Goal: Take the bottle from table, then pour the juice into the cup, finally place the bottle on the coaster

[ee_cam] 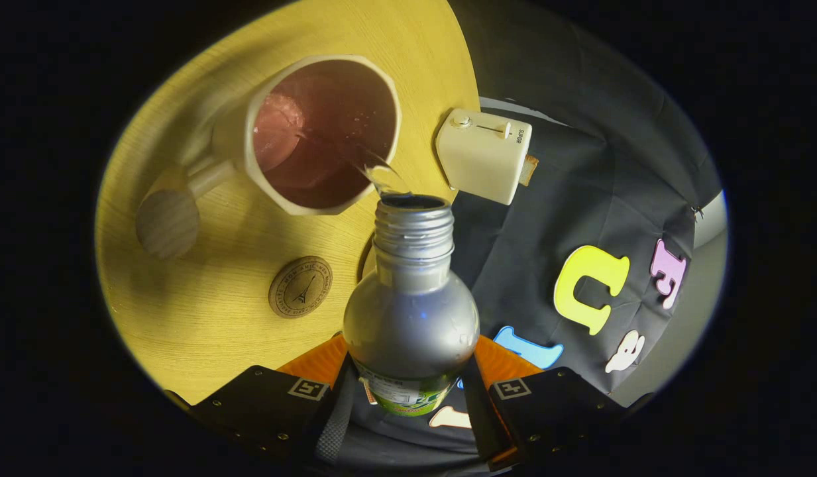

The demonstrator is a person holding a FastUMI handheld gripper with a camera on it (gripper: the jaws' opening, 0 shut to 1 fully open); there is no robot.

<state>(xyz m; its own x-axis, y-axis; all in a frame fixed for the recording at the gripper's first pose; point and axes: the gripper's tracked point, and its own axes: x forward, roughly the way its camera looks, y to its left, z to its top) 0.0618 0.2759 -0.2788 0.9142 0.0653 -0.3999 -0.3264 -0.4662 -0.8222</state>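
The lower part of the bottle (411, 318) is hidden between the gripper (408, 391), so the contact of the jaws with it cannot be seen clearly. The print on its label is too small to read. The bottle neck covers a part of the cup (315, 132) rim. The far end of the toaster (484, 156) is hidden behind its own body.

The tool (411, 391) is rolled sideways, its two black fingers (527, 404) closed against either side of the bottle (411, 318). Both fingers press on the bottle's body, neck pointing forward beyond them.
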